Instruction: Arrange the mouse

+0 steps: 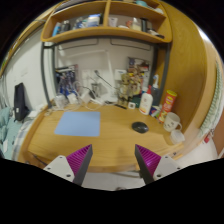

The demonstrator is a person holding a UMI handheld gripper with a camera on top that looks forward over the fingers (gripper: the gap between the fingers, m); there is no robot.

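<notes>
Beyond open fingers (112,160), mouse (140,127) small, detail unclear

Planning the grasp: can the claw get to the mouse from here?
Probably yes. The claw is open, and the mouse lies on bare desk beyond the right finger, right of the blue mat. Nothing stands between them; cups sit further right.

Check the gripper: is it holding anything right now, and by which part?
Nothing is held. The gripper is open with empty space between its fingers; the mouse lies on the desk beyond them, untouched.
</notes>
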